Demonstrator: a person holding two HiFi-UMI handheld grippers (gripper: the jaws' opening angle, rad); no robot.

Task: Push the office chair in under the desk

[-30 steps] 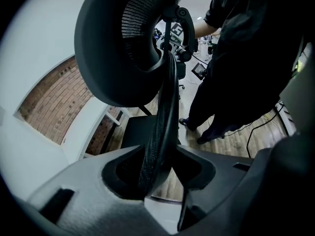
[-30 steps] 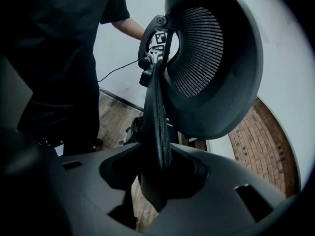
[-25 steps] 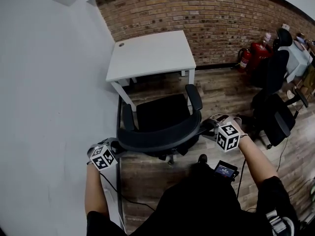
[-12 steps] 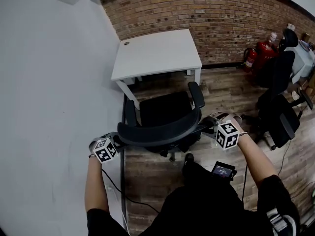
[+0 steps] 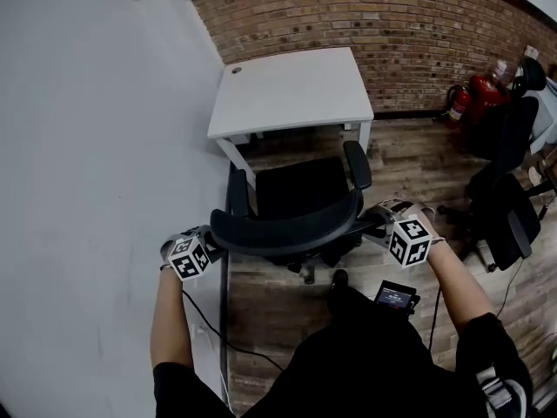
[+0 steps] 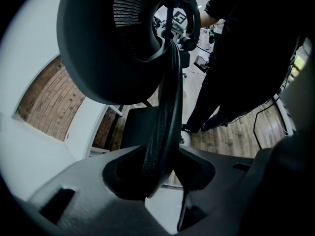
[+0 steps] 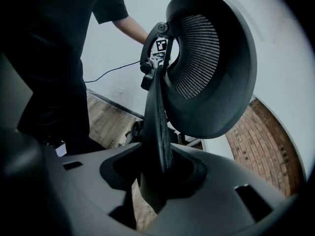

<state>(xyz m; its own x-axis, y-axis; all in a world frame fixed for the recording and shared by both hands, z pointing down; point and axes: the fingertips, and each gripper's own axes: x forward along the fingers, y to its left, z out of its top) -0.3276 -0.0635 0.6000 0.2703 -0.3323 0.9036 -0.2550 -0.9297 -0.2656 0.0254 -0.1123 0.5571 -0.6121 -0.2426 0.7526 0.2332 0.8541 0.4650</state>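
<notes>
A black office chair (image 5: 296,190) stands on the wooden floor just in front of the white desk (image 5: 291,90), seat facing the desk. My left gripper (image 5: 207,246) is shut on the left end of the curved mesh backrest (image 5: 287,229); my right gripper (image 5: 376,226) is shut on its right end. In the left gripper view the backrest's edge (image 6: 167,107) runs down into the notch of the left gripper (image 6: 158,177), with the headrest (image 6: 113,38) above. The right gripper view shows the same edge (image 7: 157,117) wedged in the right gripper (image 7: 155,177).
A white wall (image 5: 96,146) runs close along the left, a brick wall (image 5: 392,24) behind the desk. Other black chairs (image 5: 505,207) and a red fire extinguisher (image 5: 479,94) stand at the right. A cable (image 5: 222,342) lies on the floor by my legs.
The chair has rolled closer to the desk, and both grippers have moved forward with its backrest. Their hold looks the same.
</notes>
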